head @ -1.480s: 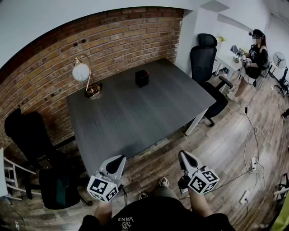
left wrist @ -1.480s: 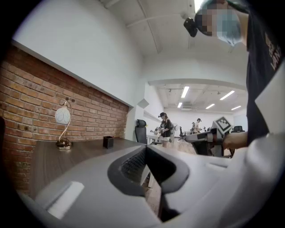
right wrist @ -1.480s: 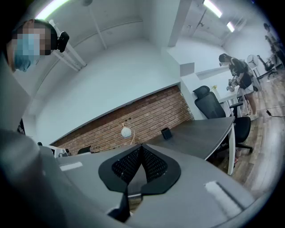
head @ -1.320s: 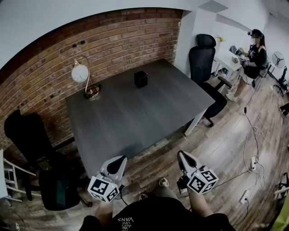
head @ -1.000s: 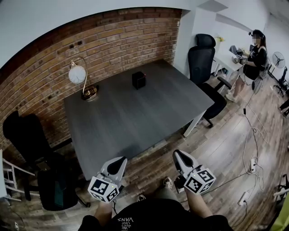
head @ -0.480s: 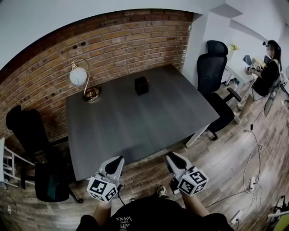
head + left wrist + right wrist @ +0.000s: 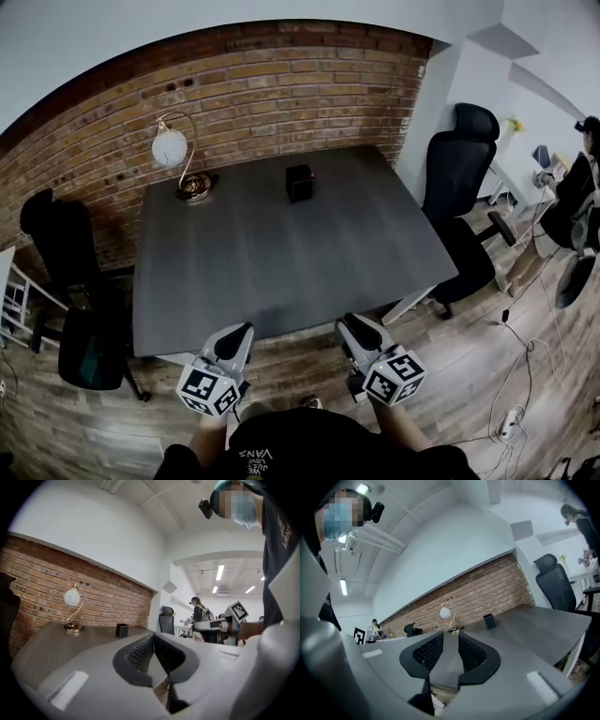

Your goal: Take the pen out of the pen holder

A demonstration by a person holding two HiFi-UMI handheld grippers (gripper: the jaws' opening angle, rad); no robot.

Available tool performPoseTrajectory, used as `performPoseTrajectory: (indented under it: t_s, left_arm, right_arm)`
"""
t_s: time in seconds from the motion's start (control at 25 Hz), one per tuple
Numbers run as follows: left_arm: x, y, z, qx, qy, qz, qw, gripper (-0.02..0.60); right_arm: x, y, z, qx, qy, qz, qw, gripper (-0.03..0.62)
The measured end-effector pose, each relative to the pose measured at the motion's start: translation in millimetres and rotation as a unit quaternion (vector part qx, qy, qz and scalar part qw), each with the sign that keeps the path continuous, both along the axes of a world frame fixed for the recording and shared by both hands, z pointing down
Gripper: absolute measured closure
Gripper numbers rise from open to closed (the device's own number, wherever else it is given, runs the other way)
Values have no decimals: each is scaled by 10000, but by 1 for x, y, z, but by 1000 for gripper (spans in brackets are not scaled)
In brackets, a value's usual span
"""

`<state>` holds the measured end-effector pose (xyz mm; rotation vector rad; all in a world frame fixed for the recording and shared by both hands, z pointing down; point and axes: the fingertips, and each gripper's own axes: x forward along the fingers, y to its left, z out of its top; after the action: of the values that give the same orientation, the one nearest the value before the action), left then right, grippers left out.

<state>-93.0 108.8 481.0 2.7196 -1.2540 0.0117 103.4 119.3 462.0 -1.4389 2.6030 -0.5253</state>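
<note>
Left hand-held gripper (image 7: pixel 238 332) pressed together, right hand-held gripper (image 7: pixel 349 325) slightly spread, both empty by the desk's (image 7: pixel 281 267) near edge; pen holder (image 7: pixel 299 183) near its far edge.

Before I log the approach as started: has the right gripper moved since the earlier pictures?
Yes, the right gripper has come forward to the near edge of the table.

The pen holder (image 7: pixel 299 183) stands on the far middle of the bench (image 7: pixel 281 267), with a lamp (image 7: pixel 183 164) to its left by the far left corner. I see a brick wall (image 7: pixel 281 84) behind and one chair (image 7: pixel 70 281) at the left, another chair (image 7: pixel 464 197) at the right. The left tongs (image 7: pixel 234 337) and right tongs (image 7: pixel 352 328) hang side by side just before the near edge.
</note>
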Motion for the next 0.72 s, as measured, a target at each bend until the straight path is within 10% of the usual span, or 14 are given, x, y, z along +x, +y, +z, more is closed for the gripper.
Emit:
performPoseTrajectory:
  t_s: [0.72]
  left_arm:
    - [17,-52,14,-283,16,-215,9994,528]
  right_arm:
    - [28,-69,8,-154,14,-51,9999,510]
